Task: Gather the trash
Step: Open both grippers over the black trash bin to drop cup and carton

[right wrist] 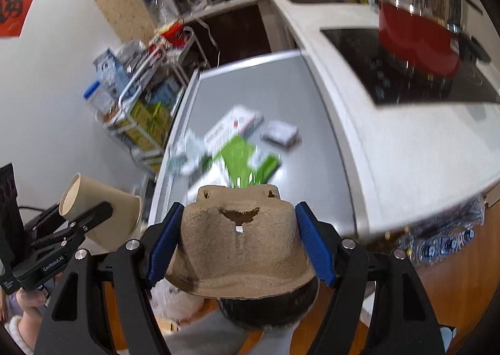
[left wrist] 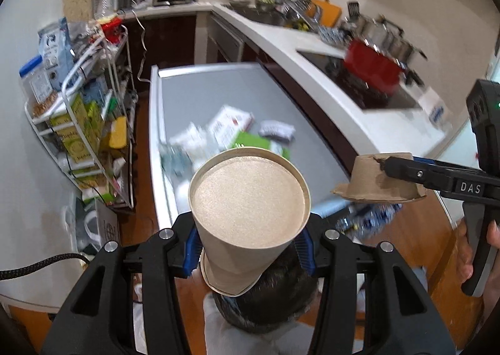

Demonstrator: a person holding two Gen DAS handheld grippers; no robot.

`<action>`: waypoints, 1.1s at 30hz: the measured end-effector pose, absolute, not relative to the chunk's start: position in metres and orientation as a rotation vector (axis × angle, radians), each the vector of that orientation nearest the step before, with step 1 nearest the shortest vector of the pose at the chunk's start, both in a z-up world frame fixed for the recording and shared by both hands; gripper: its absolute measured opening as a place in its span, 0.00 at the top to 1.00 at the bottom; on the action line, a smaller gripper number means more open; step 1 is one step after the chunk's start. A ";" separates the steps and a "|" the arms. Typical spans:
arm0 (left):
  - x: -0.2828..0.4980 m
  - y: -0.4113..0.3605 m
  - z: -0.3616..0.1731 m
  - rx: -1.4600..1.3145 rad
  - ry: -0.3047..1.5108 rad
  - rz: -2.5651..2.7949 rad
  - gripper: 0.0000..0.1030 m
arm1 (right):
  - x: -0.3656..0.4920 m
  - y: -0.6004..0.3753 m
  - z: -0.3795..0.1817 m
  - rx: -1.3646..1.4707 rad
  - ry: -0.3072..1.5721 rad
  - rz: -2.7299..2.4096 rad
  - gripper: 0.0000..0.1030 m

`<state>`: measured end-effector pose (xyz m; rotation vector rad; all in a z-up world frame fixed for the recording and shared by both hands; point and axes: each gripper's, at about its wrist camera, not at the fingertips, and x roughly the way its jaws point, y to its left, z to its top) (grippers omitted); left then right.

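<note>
While L gripper (left wrist: 248,245) jaws clamp paper cup (left wrist: 250,208), R gripper (right wrist: 239,240) pinches pulp tray (right wrist: 240,248).

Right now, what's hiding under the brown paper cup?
Under the paper cup, clamped in the left gripper, someone's dark-haired head shows. The cup covers part of the head and some packaging on the grey table.

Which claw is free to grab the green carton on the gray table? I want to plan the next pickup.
Neither. The left claw is shut on the paper cup, and the right claw on the pulp tray piece; both hang above the green carton.
</note>
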<state>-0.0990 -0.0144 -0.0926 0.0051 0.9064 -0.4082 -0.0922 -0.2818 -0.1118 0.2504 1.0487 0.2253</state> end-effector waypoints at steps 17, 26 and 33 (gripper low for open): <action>-0.140 -0.051 -0.239 0.073 1.153 -0.434 0.52 | -0.137 -0.286 -0.293 0.320 1.397 0.143 0.31; -0.125 -0.068 -0.284 0.101 1.230 -0.432 0.32 | -0.123 -0.296 -0.341 0.461 1.473 0.095 0.29; -0.118 -0.060 -0.275 0.080 1.234 -0.401 0.11 | -0.121 -0.307 -0.335 0.495 1.469 0.085 0.12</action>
